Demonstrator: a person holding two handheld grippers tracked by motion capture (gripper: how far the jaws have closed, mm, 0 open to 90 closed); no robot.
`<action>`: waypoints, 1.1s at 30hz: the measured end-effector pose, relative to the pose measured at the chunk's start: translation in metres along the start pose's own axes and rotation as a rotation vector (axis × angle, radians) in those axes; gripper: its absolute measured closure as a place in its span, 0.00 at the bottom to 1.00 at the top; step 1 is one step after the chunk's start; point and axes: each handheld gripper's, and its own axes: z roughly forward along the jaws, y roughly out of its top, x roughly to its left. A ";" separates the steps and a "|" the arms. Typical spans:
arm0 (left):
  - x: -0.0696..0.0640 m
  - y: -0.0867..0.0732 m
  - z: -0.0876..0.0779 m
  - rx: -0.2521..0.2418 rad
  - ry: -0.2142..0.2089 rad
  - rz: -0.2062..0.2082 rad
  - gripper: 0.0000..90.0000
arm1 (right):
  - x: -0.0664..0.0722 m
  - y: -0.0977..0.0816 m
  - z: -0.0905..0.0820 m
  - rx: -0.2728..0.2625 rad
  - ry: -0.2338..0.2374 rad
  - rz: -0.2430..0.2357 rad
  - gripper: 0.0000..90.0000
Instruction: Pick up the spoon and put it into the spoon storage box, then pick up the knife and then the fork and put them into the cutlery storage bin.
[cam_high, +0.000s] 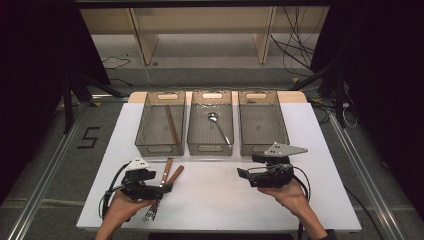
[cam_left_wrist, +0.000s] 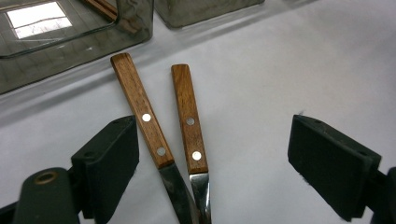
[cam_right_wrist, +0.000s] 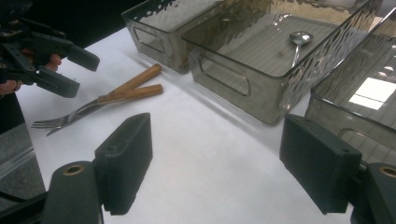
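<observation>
Two wooden-handled pieces of cutlery (cam_high: 170, 172) lie side by side on the white table, near its front left. One is a fork, with tines (cam_right_wrist: 46, 123) pointing at the table's front edge. My left gripper (cam_high: 165, 189) is open just over them. Both handles (cam_left_wrist: 142, 112) (cam_left_wrist: 189, 119) lie between its wide-apart jaws, and the pads (cam_left_wrist: 109, 161) do not touch them. My right gripper (cam_high: 243, 175) hovers open at the front right, pointing left, with nothing between its jaws (cam_right_wrist: 215, 163). From there the left gripper (cam_right_wrist: 46, 58) appears beyond the fork.
Three smoky clear bins stand in a row at the back. The left bin (cam_high: 142, 132) holds brown sticks (cam_high: 171, 123), the middle bin (cam_high: 197, 135) holds a spoon (cam_high: 218, 126), and the right bin (cam_high: 262, 127) holds nothing. Bare white table (cam_high: 210, 195) lies between the grippers.
</observation>
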 end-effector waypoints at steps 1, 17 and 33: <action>0.000 0.000 0.000 0.007 0.004 0.003 0.18 | 0.000 -0.001 -0.001 -0.005 0.002 0.001 0.29; -0.002 0.007 0.005 0.135 0.017 0.060 0.21 | 0.000 -0.020 -0.008 -0.033 0.016 0.014 0.24; -0.007 0.011 0.015 0.282 0.045 0.135 0.34 | 0.003 -0.032 -0.007 -0.009 0.022 0.009 0.22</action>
